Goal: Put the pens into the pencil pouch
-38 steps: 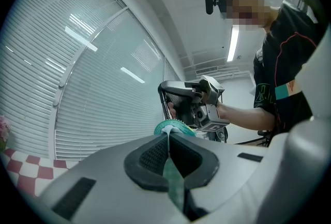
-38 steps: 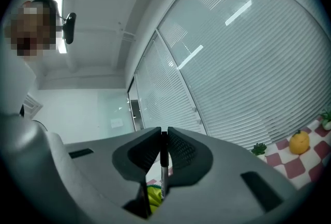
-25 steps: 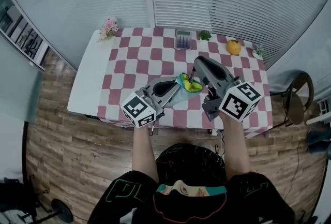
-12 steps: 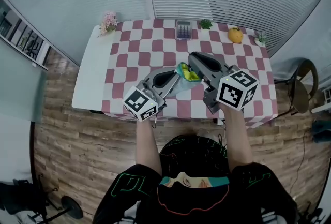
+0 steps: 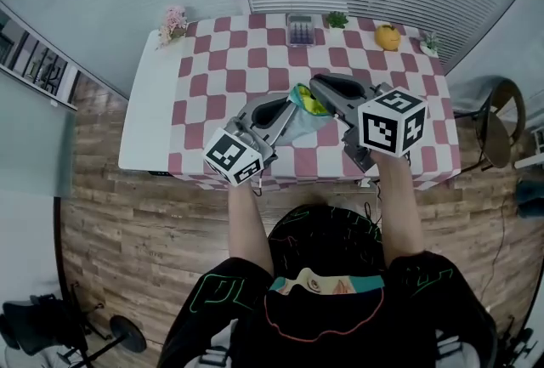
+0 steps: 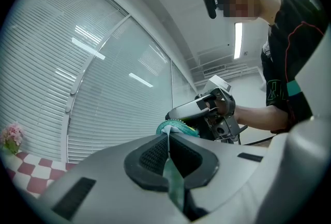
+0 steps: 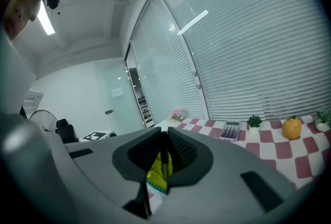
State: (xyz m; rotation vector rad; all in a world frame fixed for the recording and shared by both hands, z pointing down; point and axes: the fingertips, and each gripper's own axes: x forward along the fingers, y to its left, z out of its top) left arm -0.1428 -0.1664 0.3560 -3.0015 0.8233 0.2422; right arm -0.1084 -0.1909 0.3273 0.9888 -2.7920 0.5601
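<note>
Two grippers met over the checked table [image 5: 212,60]. The left gripper [image 5: 287,109] was clamped on the rim of the pouch [image 5: 297,127], near the table's 6 o'clock edge, its mouth opening toward 2 o'clock. The right gripper [image 5: 321,89] pinched a dark pen [image 7: 163,151] at that mouth. Best to hold the rim taut, sink the pen deep inside, then release.

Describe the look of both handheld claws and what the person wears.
The left claw and right claw are smooth grey shells with black, finely ribbed pads set in a rounded black recess. Each carries a white cube printed with black square markers: left cube, right cube. The person wears a black short-sleeved shirt with green line graphics; the forearms are bare.
</note>
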